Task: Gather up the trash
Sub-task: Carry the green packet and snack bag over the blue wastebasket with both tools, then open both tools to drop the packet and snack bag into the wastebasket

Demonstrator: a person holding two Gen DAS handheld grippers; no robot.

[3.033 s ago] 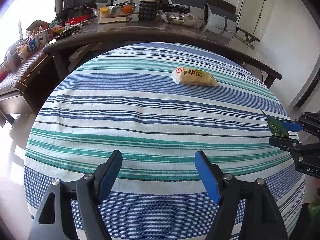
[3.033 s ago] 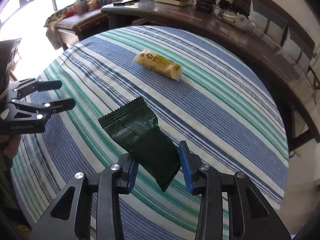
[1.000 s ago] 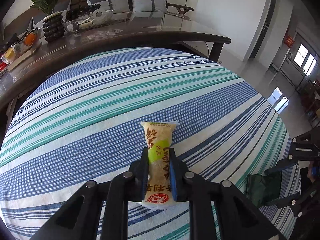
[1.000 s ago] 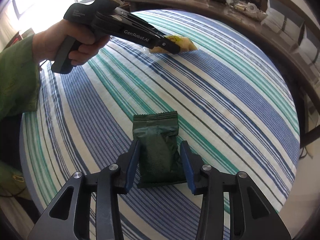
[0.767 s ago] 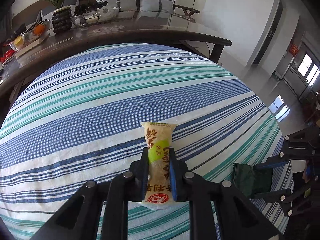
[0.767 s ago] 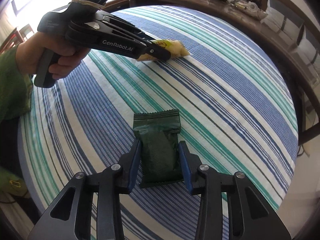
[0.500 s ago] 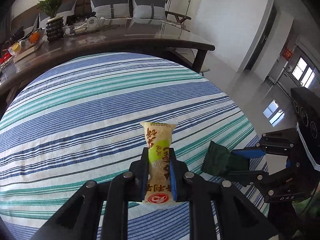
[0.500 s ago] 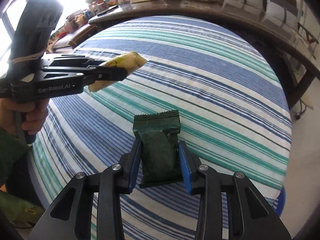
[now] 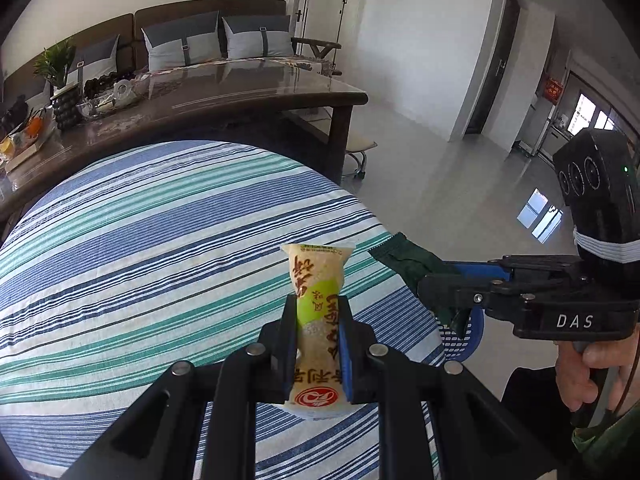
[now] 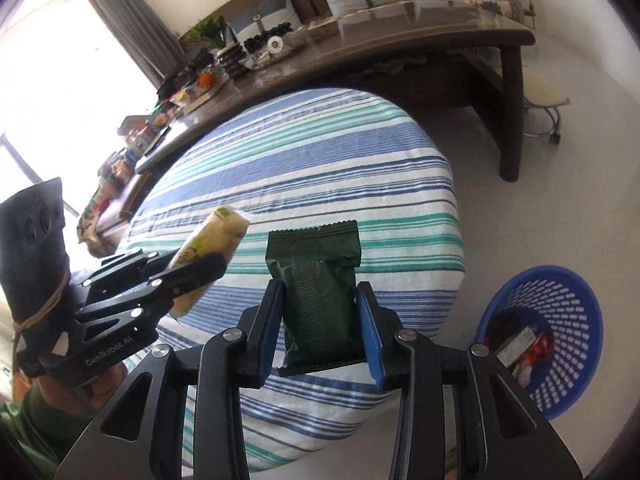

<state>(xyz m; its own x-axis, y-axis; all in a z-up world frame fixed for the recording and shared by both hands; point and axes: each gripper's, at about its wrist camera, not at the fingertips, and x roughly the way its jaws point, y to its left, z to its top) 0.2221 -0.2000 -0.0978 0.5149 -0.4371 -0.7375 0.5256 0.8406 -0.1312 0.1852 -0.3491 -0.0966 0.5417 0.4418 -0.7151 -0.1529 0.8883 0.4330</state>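
Left gripper (image 9: 318,344) is clamping the yellow snack packet (image 9: 318,308); right gripper (image 10: 320,322) is clamping the green wrapper (image 10: 318,280), both beside the blue basket (image 10: 560,292), past the striped table's (image 10: 320,168) edge.

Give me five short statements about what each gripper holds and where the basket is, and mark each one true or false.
1. The left gripper is shut on the yellow snack packet. True.
2. The right gripper holds a red packet. False: it holds a dark green packet.
3. The blue basket stands on the striped tablecloth. False: it stands on the floor beside the table.
4. The blue basket already has some wrappers inside. True.
5. The green packet lies flat on the tablecloth. False: it is lifted, clamped between the right gripper's fingers.
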